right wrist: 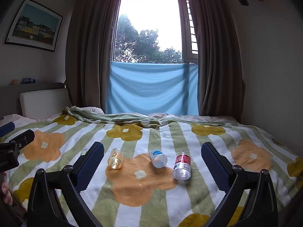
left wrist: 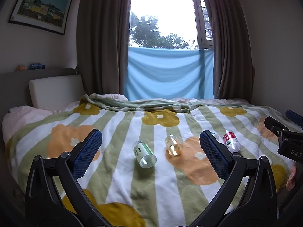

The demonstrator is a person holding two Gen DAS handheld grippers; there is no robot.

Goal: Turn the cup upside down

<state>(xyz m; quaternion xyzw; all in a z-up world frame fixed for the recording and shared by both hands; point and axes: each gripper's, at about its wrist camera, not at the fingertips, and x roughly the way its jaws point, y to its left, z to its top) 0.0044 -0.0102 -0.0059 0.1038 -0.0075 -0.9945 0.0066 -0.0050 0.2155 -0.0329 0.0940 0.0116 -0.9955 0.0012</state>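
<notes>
Several small clear cups lie on their sides on the flowered blanket point(left wrist: 121, 170), mouths toward me. In the left wrist view I see a green-labelled cup point(left wrist: 144, 154), an orange-tinted cup point(left wrist: 173, 145) and a red-labelled cup point(left wrist: 231, 141); a blue-labelled one is mostly hidden behind my right finger. In the right wrist view the orange cup point(right wrist: 115, 158), blue-labelled cup point(right wrist: 158, 158) and red-labelled cup point(right wrist: 182, 166) lie in a row, and the green cup point(right wrist: 83, 152) peeks out behind the left finger. My left gripper point(left wrist: 151, 147) and right gripper point(right wrist: 152, 158) hang open above the blanket, short of the cups, holding nothing.
The bed's blanket point(right wrist: 144, 185) fills the foreground, with a bunched fold point(left wrist: 147, 104) at its far edge. A white pillow point(left wrist: 55, 90) leans at the headboard on the left. Curtains and a blue cloth point(left wrist: 168, 73) cover the window behind. A person's fingers point(right wrist: 6, 191) show at the left edge.
</notes>
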